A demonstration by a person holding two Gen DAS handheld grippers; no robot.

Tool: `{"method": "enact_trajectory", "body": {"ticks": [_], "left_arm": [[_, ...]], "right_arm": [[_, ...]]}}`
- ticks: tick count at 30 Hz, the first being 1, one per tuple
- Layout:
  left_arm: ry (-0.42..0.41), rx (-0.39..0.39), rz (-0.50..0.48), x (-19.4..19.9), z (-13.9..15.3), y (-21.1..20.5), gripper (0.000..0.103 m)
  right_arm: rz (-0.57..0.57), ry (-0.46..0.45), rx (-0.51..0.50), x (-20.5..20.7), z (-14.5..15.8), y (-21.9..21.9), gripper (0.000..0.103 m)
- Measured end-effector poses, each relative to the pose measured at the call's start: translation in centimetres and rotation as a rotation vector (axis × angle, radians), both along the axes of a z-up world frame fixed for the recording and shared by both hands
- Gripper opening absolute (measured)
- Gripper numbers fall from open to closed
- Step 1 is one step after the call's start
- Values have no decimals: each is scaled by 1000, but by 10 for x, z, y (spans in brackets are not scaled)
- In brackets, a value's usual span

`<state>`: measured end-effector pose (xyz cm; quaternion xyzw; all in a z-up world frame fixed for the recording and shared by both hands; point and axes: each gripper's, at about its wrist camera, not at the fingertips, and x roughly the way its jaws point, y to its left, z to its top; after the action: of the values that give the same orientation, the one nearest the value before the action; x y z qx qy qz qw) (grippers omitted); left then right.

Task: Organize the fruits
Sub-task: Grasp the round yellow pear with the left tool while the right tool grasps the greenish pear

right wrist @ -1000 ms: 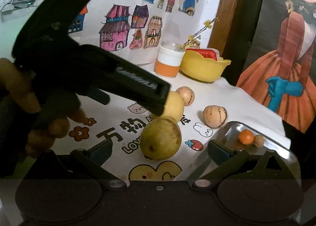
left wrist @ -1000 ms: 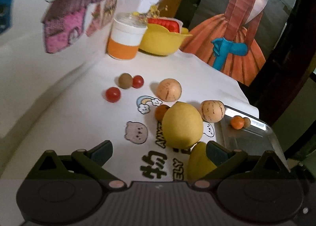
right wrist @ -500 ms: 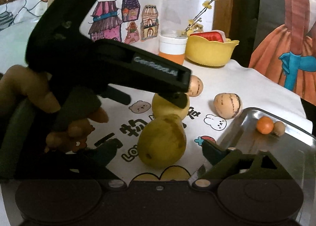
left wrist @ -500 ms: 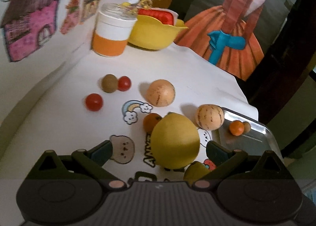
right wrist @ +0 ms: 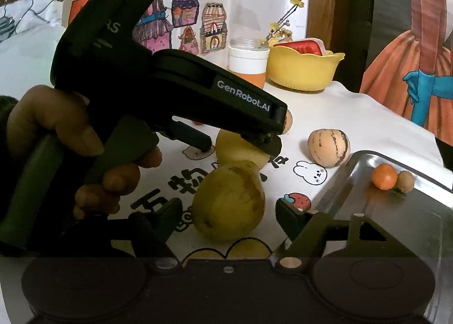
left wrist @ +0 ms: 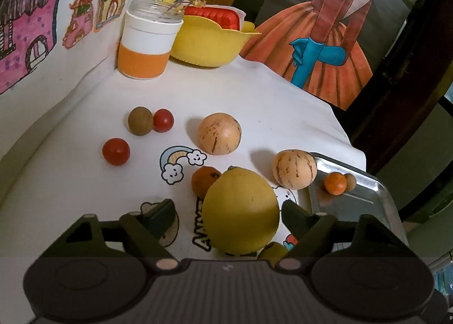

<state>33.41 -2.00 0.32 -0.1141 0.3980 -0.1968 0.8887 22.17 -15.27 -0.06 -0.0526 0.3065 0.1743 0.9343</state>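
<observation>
A: Left wrist view, progress entry — only two small fruits lie in the metal tray (left wrist: pixel 380 196): a small orange one (left wrist: pixel 335 183) touching a brownish one (left wrist: pixel 350 181) at its far edge. Left on the cloth: two striped melons (left wrist: pixel 219 133), three small fruits at the far left, an orange fruit (left wrist: pixel 204 179), two yellow pears. Early stage, I judge.

B: Fingers?

A: My left gripper (left wrist: pixel 226 212) is spread wide around the far yellow pear (left wrist: pixel 240 210) — not closed on it; contact unclear. My right gripper (right wrist: pixel 228 215) is also wide, flanking the near pear (right wrist: pixel 228 202), just left of the tray.
</observation>
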Motion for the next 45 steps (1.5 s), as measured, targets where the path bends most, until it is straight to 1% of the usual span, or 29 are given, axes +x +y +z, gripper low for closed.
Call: {"method": "enact_trajectory", "body": {"ticks": [1,3,5,6,8,12,20,29,45], "left_arm": [[-1,2,-1,0,0,-1,80],[0,0,-6,0,0,-1,76],[3,-3,-15,0,0,-3,70],[6,-7,-21,0,0,-3,68],[14,-17,-30,0,-1,-5,61],[26,-17,-18,-1,0,-7,61],[48,-26,26,-8,2,0,60],[63,-34,92,-23,5,14,60],[67,-39,129,-62,10,26,60]], "right_arm": [[-4,3,7,0,0,-1,71],[-12,8,19,1,-1,-2,66],[-20,8,27,1,-2,-2,61],[-23,7,30,1,-2,-3,60],[-24,6,32,2,-2,-3,59],[-31,-3,26,2,-3,-2,56],[-32,-7,35,-3,-2,-3,55],[-14,-9,76,-18,0,-8,55],[24,-16,145,-63,7,-13,54]]}}
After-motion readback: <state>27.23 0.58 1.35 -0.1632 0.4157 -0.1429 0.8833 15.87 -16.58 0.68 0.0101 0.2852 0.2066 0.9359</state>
